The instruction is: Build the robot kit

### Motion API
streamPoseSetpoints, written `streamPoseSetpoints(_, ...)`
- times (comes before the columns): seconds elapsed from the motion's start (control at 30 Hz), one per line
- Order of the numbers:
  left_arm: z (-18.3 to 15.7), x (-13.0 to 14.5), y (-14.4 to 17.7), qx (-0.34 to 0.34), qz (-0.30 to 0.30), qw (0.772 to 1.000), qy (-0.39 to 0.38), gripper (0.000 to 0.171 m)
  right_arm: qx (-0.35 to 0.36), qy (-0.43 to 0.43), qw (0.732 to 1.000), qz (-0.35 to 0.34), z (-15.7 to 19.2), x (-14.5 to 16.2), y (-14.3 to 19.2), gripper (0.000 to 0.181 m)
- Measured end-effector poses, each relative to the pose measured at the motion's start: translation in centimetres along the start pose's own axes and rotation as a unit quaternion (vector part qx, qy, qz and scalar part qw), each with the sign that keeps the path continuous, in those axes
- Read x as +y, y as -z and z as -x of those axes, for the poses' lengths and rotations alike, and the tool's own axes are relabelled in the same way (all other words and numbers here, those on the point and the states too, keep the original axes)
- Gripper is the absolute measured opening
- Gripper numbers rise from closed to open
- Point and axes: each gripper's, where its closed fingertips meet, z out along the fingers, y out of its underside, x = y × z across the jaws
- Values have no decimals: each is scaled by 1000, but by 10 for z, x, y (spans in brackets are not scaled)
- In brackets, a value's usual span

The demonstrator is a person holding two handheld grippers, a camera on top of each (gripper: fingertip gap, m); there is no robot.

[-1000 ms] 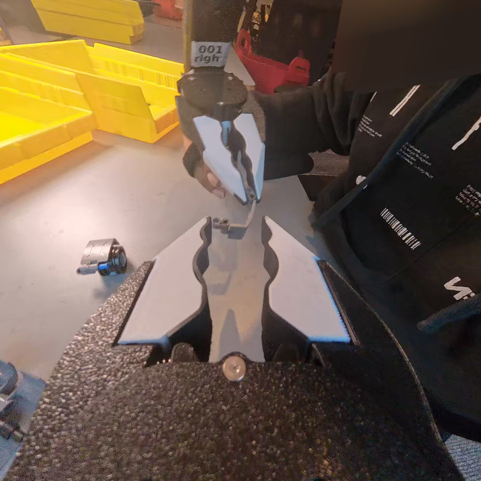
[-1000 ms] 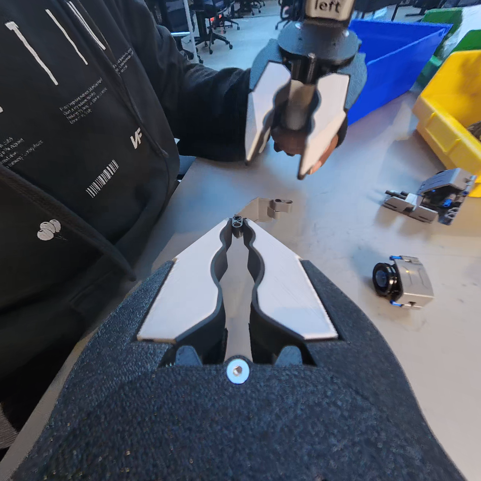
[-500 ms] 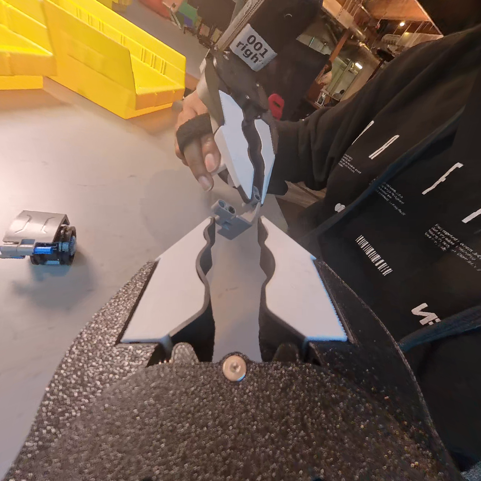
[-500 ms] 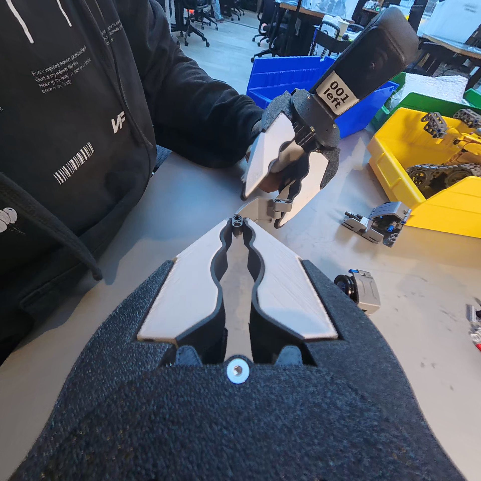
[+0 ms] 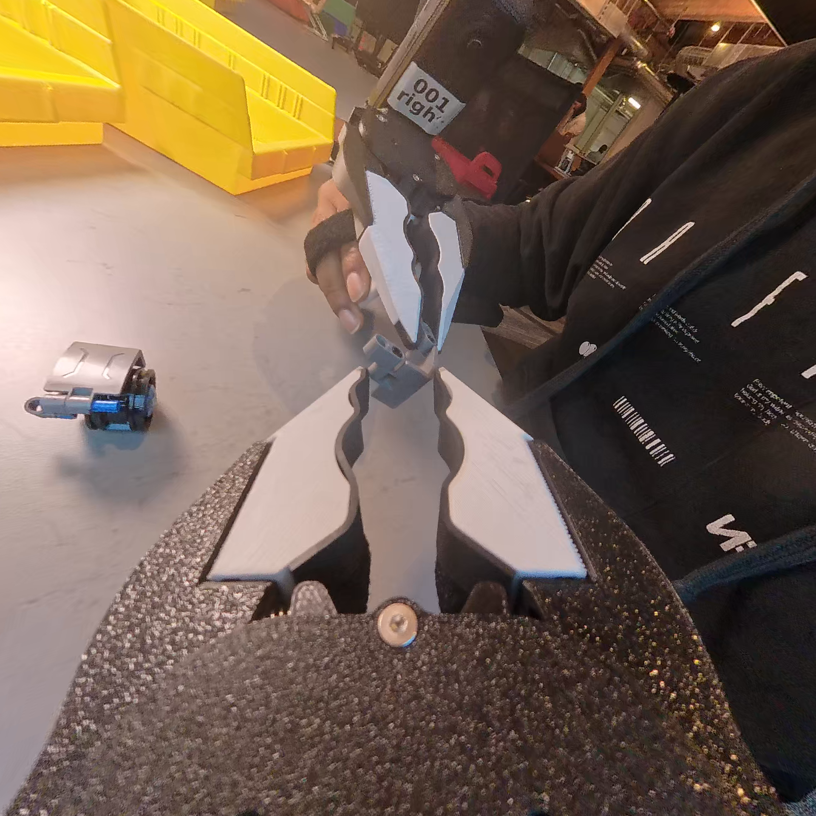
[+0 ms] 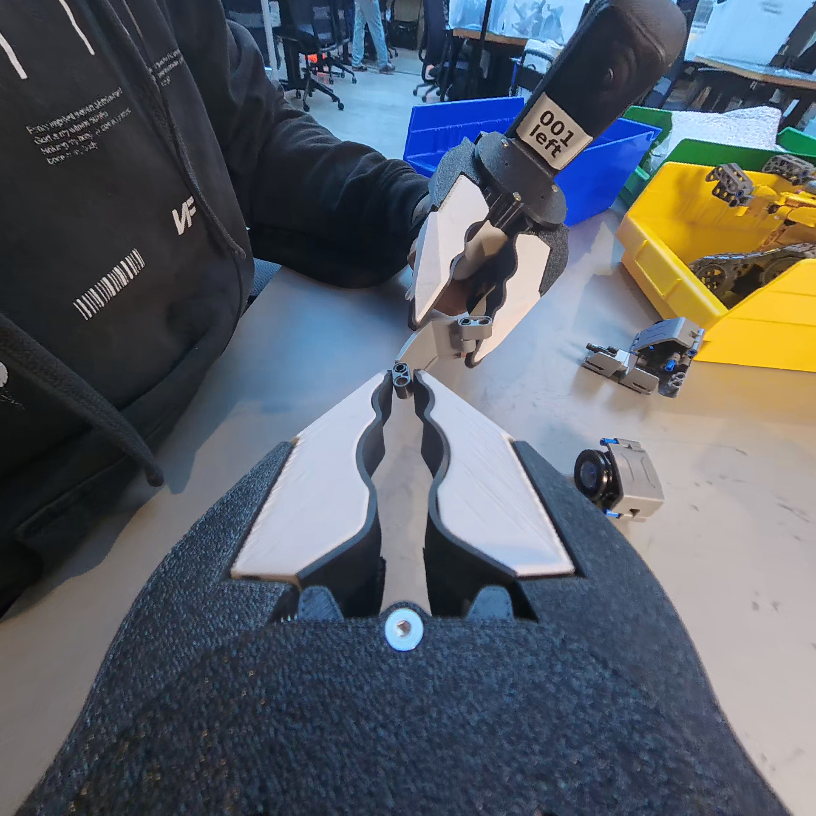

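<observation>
A small grey toy-brick part (image 5: 397, 384), a curved panel with pin connectors, is held above the grey table (image 5: 176, 287) between both grippers. My right gripper (image 6: 404, 377) is shut on the part's dark connector end (image 6: 402, 375). It also shows in the left wrist view (image 5: 427, 344), coming down from above. My left gripper (image 5: 399, 375) has its fingertips against both sides of the panel. In the right wrist view my left gripper (image 6: 443, 342) straddles the panel (image 6: 426, 349), with a light grey connector (image 6: 474, 326) in front of one finger.
A grey and black wheel assembly (image 5: 97, 388) lies on the table; it also shows in the right wrist view (image 6: 618, 481). A second grey assembly (image 6: 640, 357) lies beside a yellow bin (image 6: 671, 265) holding toy parts. A blue bin (image 6: 463, 128) and more yellow bins (image 5: 221, 110) stand behind. The person's black hoodie (image 6: 110, 221) is close by. Only a small space, under 4 cm, lies between the two pairs of fingers.
The two grippers have come together. My left gripper's jaws have moved around the grey panel and narrowed onto it. My right gripper has kept its hold on the connector end.
</observation>
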Motion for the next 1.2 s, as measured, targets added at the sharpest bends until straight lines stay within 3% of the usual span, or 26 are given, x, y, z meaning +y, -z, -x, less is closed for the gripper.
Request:
streamPoseSetpoints(0.93, 13, 9, 0, -40, 28, 999, 0, 28, 10, -31, 999, 16, -9, 18, 0, 9)
streamPoseSetpoints(1.07, 25, 8, 9, -91, 38, 995, -32, 27, 19, -37, 998, 44, -13, 27, -1, 7)
streamPoseSetpoints(1.2, 23, -1, 14, -124, 42, 987, -96, 27, 31, -41, 991, 122, -16, 52, -4, 6)
